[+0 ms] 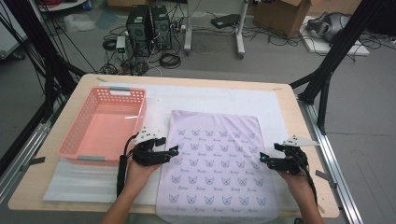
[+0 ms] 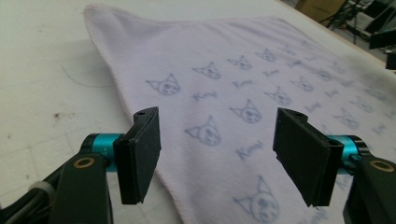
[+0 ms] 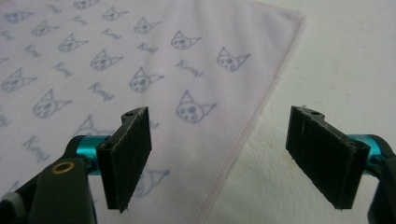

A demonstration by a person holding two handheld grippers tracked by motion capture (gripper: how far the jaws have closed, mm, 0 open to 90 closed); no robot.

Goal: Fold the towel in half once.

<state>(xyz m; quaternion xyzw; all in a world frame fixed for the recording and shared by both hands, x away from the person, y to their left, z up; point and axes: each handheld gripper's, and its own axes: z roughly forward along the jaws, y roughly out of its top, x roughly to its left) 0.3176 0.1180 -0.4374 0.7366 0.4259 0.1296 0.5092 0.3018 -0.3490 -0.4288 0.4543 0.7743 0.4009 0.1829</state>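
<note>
While the pink basket [image 1: 100,126] sits w/ nothing in it at the far left of the table [image 1: 56,196], the left gripper [image 1: 173,150] hovers just right of it, at the left edge of the cloth [image 1: 215,161]. Its jaws stand well apart, nothing between the pads; in the left gripper view they straddle the cloth's hem from above, no contact. The cloth, pale lilac w/ small cat-face prints, lies flat on the white mat [image 1: 210,98], mid-table, near edge hanging slightly over the table front. At the cloth's right edge is the right gripper [image 1: 262,157], jaws wide too & holding nothing; in the right gripper view the hem runs between them, one pad over cloth, the other over mat.
</note>
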